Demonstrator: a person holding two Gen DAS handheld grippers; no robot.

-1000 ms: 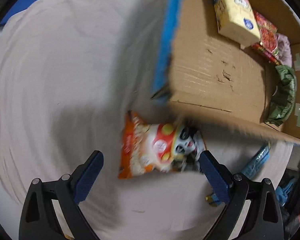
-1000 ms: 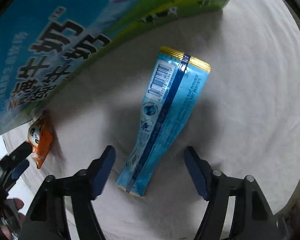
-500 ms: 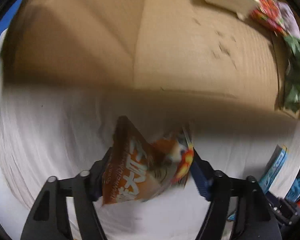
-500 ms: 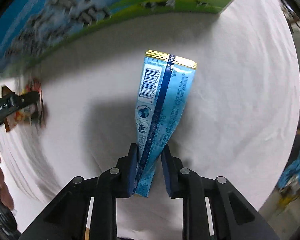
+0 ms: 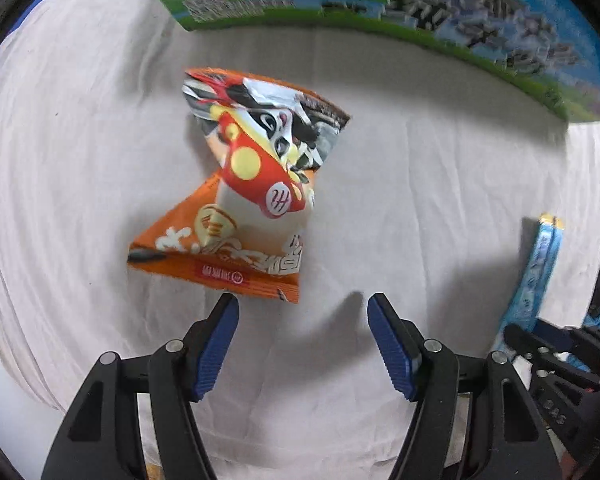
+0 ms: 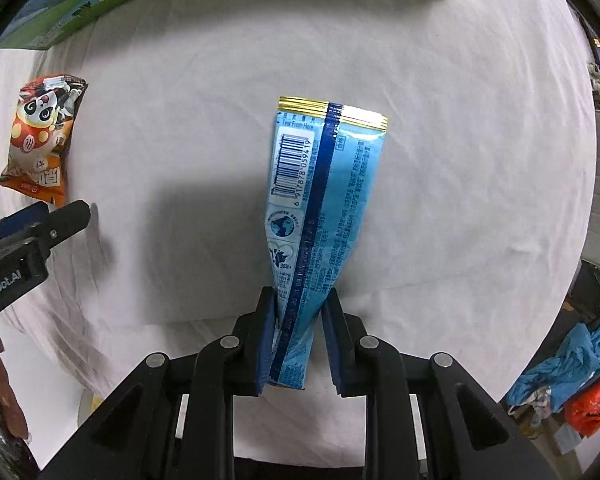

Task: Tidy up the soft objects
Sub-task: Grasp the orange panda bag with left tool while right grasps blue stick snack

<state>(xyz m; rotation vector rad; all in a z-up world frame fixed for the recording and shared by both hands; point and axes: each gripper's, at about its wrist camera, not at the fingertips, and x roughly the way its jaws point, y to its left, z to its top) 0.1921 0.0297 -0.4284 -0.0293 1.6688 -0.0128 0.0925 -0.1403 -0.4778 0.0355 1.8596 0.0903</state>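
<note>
Right gripper pinches the tail of the blue packet above the white cloth; left gripper gapes, empty, just short of the orange snack bag. Best practice: grip deeper before carrying to the box.

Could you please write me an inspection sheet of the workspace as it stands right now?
Surface: white cloth, wrinkled.
Job's things: orange panda snack bag lying crumpled on the cloth; blue snack packet pinched at its lower end.
Clutter: printed green-and-blue carton along the far edge.
Grippers: left gripper open, just short of the orange bag; right gripper shut on the blue packet.
Cables: nothing seen.
Surroundings: blue and red fabric beyond the cloth's right edge.
</note>
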